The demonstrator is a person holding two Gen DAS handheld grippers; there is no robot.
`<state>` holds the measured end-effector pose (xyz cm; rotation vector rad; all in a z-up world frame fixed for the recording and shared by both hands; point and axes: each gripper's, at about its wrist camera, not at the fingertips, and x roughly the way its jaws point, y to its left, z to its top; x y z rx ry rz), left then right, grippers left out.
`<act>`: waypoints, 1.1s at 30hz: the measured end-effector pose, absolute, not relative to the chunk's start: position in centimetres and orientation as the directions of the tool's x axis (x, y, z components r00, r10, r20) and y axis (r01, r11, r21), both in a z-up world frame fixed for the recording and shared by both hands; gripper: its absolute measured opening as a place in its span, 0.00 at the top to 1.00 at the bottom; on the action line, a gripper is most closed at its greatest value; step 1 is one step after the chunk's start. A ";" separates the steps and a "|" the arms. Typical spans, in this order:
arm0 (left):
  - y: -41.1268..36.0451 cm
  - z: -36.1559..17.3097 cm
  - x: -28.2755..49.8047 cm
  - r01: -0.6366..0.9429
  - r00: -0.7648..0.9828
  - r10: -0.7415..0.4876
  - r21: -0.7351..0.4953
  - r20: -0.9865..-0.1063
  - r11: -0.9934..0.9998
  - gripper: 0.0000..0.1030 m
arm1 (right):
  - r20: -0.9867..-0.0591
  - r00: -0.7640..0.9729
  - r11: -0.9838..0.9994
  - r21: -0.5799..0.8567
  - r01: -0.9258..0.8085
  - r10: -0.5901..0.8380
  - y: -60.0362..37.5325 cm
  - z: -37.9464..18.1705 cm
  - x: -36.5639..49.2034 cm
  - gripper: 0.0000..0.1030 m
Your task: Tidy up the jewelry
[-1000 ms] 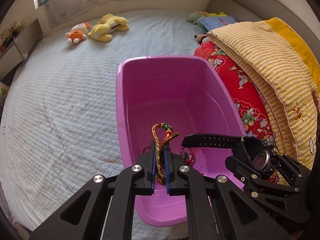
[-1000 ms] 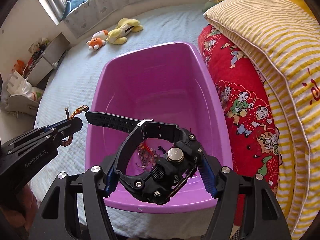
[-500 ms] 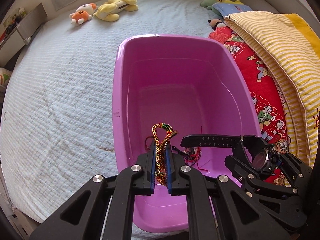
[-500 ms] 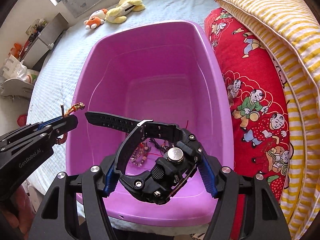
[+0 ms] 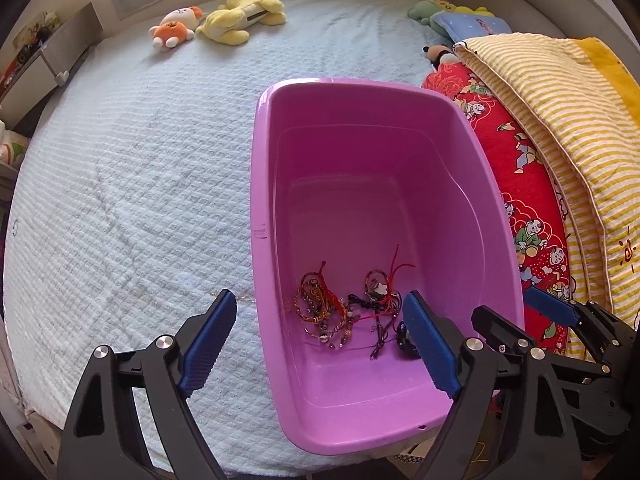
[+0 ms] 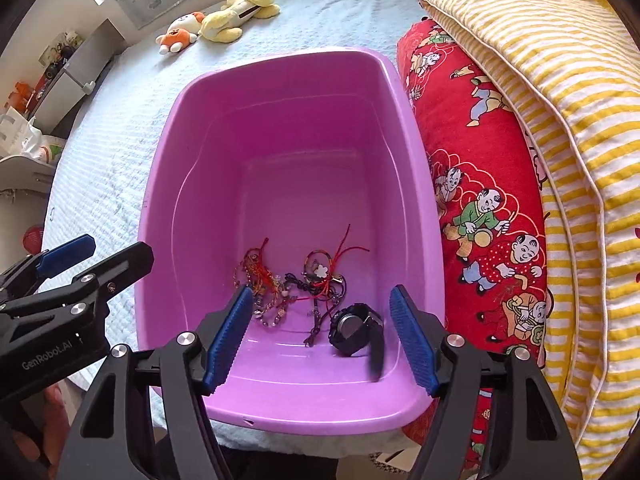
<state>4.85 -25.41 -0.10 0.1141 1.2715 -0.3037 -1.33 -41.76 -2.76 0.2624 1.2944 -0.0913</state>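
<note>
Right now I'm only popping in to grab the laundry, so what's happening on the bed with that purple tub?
A person is sorting jewelry with a handheld gripper in each hand. Both the left gripper and the right gripper hang open and empty over the near end of the purple tub, which sits on the bed. Inside the tub lie a tangle of bracelets and red cords and a black watch. A thin chain lies on the bedspread beside the tub.

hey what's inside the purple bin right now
In the purple bin: a tangle of red cord and bead bracelets and a black watch. Anything beneath the tangle is hidden.
</note>
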 end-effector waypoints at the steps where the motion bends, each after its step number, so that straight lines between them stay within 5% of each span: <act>1: -25.3 0.1 4.8 0.287 0.261 -0.157 -0.078 -0.953 0.955 0.19 | -0.959 0.271 0.966 0.143 0.215 0.082 -41.7 -2.6 -1.4 0.34; 33: -24.6 4.0 3.2 0.344 0.270 -0.156 -0.056 -0.950 0.937 0.18 | -0.971 0.219 0.954 0.153 0.258 0.096 -40.6 -0.4 -3.7 0.34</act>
